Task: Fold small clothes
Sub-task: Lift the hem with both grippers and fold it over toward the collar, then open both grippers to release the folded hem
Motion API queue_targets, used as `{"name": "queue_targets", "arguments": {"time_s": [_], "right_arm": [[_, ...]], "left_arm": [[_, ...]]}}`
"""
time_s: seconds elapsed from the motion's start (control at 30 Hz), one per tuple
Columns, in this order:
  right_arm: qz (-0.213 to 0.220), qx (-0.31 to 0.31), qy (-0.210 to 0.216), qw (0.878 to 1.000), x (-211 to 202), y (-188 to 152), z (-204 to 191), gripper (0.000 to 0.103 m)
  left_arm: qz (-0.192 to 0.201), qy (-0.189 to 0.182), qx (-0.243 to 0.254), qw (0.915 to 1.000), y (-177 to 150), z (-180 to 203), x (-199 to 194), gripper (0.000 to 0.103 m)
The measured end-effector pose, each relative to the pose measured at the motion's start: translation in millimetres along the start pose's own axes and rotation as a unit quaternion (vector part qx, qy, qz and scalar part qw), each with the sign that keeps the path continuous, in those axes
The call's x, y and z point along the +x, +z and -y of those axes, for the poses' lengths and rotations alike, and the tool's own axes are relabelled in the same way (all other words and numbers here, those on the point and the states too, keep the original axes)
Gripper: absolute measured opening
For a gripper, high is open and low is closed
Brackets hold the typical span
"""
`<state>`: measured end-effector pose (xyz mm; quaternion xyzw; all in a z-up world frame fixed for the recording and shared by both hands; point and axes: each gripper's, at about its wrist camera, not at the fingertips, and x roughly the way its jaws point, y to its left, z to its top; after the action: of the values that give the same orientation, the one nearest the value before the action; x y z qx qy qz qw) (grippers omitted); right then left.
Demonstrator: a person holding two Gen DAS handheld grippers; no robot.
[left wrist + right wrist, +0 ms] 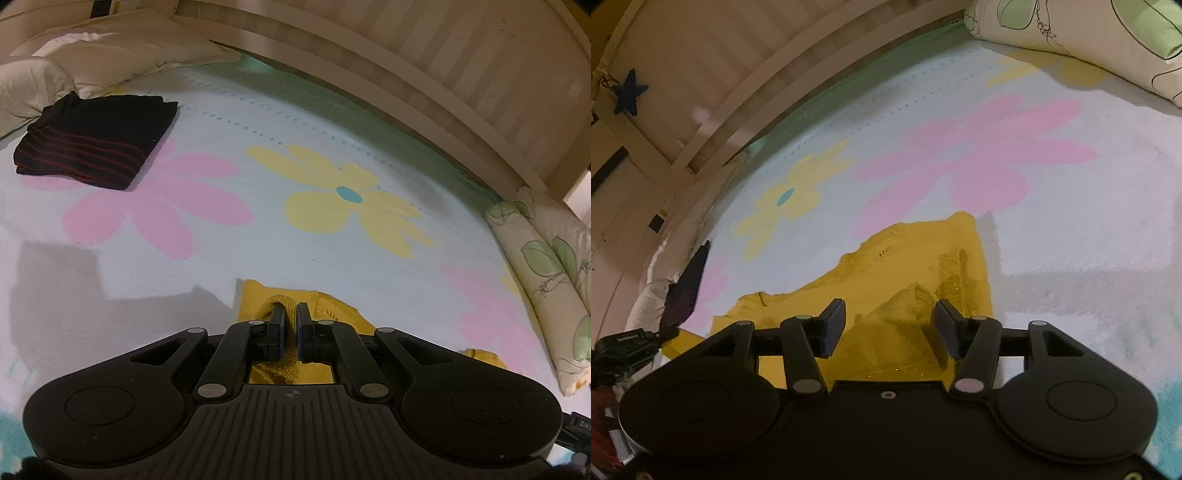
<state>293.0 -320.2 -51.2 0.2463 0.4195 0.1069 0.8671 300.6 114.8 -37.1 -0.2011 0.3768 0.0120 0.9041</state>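
**Yellow knit on the bed: left tool pinching, right tool wide over it**

Your left tool has its jaws nearly together on a bunched fold of the yellow knit garment, which pokes up between and just past the fingertips. Your right tool hangs with jaws spread wide, nothing between them, right over the same garment; a raised ridge of fabric sits just ahead of and between its fingers.

Handling, as a guess: soft, light, floppy knit with no stiffness. It will sag and stretch, and the loose weave could snag. Grab at an edge or corner, not mid-panel, and pinch enough layers so it doesn't slip. The garment's far edge, ahead of the right tool, looks like a straight hem, though the blur makes that unsure.

Surface: a bedspread printed with pink and yellow flowers, soft, so it may drag with the cloth. Far ahead-left of the left tool lies a folded dark striped garment near white pillows. A slatted headboard runs beyond, with a leaf-print pillow to the right.
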Motion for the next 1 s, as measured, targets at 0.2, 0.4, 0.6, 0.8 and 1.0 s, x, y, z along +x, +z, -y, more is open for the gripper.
{"name": "queue_targets", "arguments": {"time_s": [0.2,0.4,0.6,0.8,1.0], "right_arm": [[-0.013,-0.014,0.016,1.000,15,-4,-4,0.029],[0.028,0.076,0.044,0.996,-7,2,10,0.012],[0.068,0.096,0.028,0.993,-13,19,14,0.012],[0.051,0.075,-0.011,0.996,16,16,10,0.022],[0.088,0.027,-0.028,0.995,1,15,0,0.073]], "left_arm": [[-0.003,0.003,-0.002,1.0000,1,-1,4,0.005],[0.010,-0.003,-0.023,0.9997,4,-4,-2,0.005],[0.008,0.002,-0.034,0.9994,4,0,19,0.005],[0.004,-0.011,-0.049,0.9987,0,-12,29,0.007],[-0.011,-0.001,-0.020,0.9997,-2,-31,22,0.046]]}}
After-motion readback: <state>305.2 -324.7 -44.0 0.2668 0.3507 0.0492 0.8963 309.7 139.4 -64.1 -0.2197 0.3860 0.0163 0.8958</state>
